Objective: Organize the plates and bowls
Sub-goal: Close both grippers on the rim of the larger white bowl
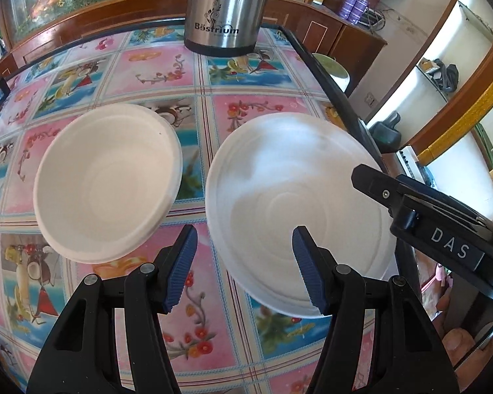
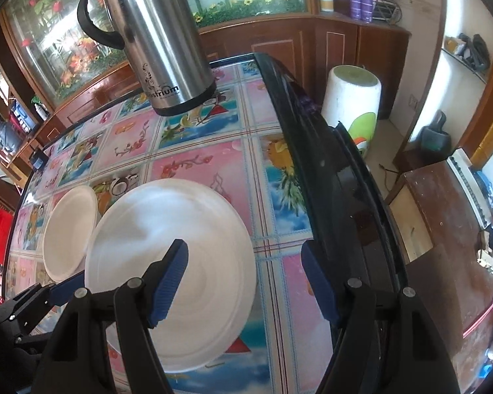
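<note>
Hovering: left gripper (image 1: 245, 271) spread | right gripper (image 2: 245, 287) spread | plate (image 1: 299, 210) blurred

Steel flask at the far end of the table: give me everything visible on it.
The flask is a tall brushed-metal cylinder with a black base ring and a black loop handle at its upper side. Dark scrollwork and a "Bostrium" brand mark sit low on its body. It stands upright on the patterned tablecloth, beyond both white dishes; nothing else touches it.

My right gripper (image 2: 243, 282) hangs open above the bench (image 2: 213, 164), over the plate's (image 2: 167, 246) right edge; a bowl (image 2: 70, 229) lies left, a flask (image 2: 161, 42) beyond.
</note>
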A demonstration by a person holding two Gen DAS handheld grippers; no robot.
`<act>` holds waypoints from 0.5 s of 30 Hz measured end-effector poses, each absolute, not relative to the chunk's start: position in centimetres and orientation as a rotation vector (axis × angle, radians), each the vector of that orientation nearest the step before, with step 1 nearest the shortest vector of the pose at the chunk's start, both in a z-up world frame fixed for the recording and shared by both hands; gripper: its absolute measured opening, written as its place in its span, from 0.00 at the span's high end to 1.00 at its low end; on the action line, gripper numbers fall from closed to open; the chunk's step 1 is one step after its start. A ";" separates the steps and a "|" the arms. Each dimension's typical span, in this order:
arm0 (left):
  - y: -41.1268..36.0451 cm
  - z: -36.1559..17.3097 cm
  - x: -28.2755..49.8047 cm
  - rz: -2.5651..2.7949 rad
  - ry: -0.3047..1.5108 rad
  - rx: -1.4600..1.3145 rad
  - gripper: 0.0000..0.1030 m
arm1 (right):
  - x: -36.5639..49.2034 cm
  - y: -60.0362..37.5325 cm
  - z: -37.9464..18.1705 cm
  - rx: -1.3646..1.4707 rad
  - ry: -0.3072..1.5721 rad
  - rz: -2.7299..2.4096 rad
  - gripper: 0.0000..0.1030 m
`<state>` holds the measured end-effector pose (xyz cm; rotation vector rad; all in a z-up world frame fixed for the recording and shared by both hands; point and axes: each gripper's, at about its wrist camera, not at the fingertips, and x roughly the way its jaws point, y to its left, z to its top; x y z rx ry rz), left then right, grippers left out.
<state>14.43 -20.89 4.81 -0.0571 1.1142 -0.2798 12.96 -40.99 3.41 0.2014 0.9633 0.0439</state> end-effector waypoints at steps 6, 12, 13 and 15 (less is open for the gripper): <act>-21.7 4.3 14.6 -0.282 1.113 -0.033 0.42 | 13.7 -40.6 3.0 0.165 0.977 0.046 0.62; -22.0 3.6 14.6 -0.293 1.103 0.003 0.72 | 13.0 -40.7 2.4 0.150 0.987 0.057 0.89; -21.8 3.4 14.6 -0.292 1.107 -0.001 0.78 | 12.7 -40.6 2.4 0.133 0.983 0.048 0.89; -21.2 3.3 14.7 -0.294 1.114 -0.019 0.80 | 12.3 -40.7 2.5 0.132 0.977 0.049 0.90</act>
